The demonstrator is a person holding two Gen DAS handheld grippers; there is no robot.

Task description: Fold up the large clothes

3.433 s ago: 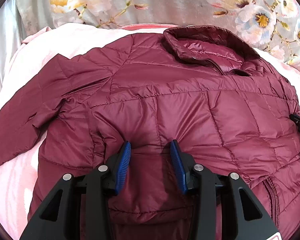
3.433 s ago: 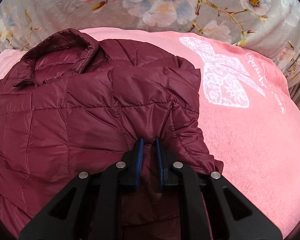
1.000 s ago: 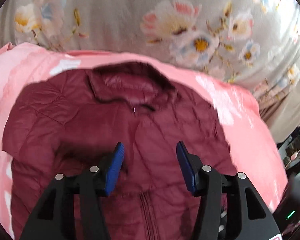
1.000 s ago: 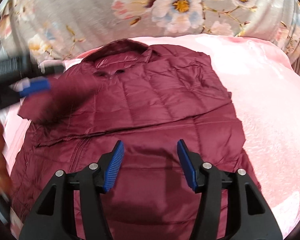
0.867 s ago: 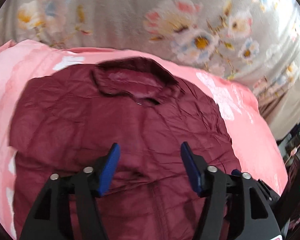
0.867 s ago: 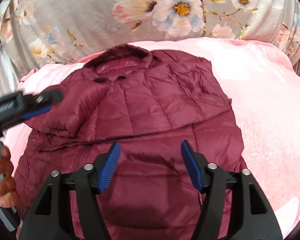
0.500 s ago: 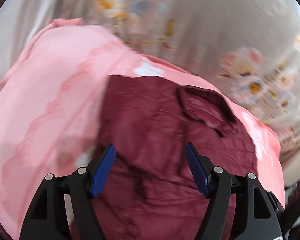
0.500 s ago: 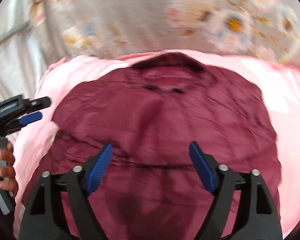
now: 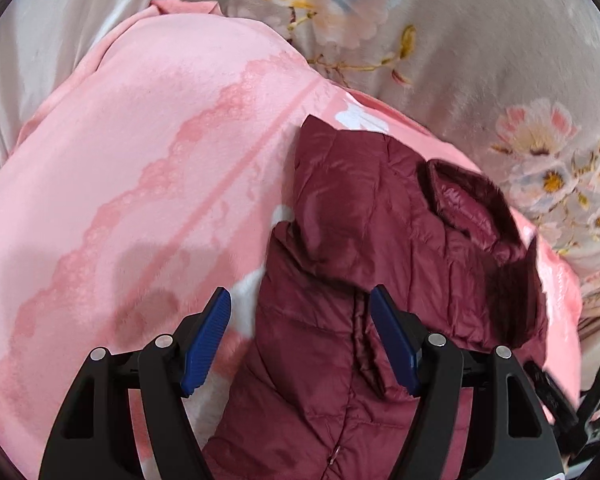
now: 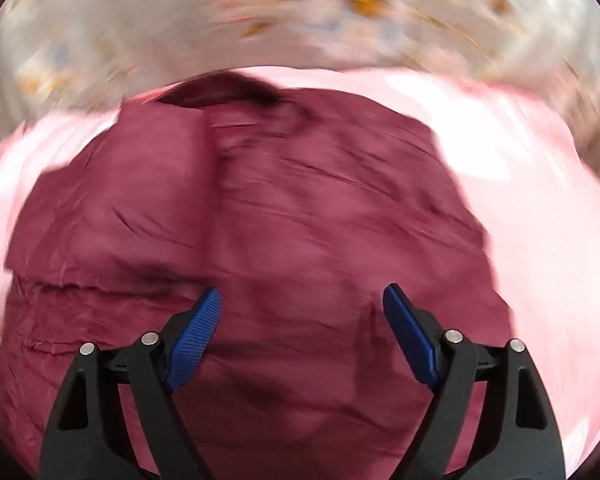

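Both claws gape wide and empty — left gripper [image 9: 300, 310] and right gripper [image 10: 302, 306], jaws just opened, hover above the maroon jacket [image 9: 380, 264], lying centre-right on the pink blanket [image 9: 140, 160].

Black tongs [image 9: 300, 320], ribbed blue pads [image 9: 206, 338], silver screws [image 9: 164, 340]

We can read no words, numbers or signs in these pictures; nothing has letters on it.
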